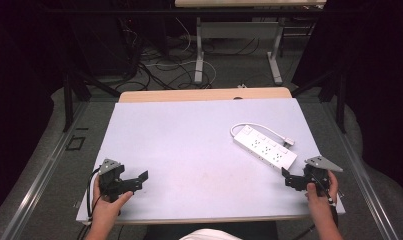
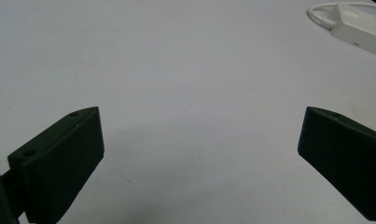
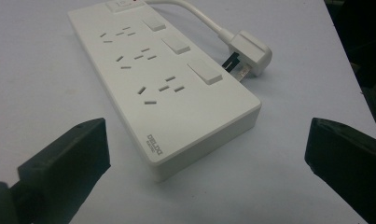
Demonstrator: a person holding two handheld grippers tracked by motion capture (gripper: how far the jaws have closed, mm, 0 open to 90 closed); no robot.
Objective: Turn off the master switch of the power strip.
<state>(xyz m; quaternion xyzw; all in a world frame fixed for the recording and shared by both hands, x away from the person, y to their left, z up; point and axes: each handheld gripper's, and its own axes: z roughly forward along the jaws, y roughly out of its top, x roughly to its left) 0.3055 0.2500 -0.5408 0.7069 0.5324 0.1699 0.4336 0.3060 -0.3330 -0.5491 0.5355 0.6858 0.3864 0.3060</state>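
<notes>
Right claw (image 3: 206, 154) open, nr power strip (image 3: 162, 79)

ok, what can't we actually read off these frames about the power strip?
- Power strip, right gripper view: brand print near the front corner too small and soft to read reliably; far end cut by the top edge.
- Same strip, left gripper view: cut off by the right edge.
- Plug: prongs partly hidden behind the strip body.
- High view: switch positions too small to tell.
</notes>
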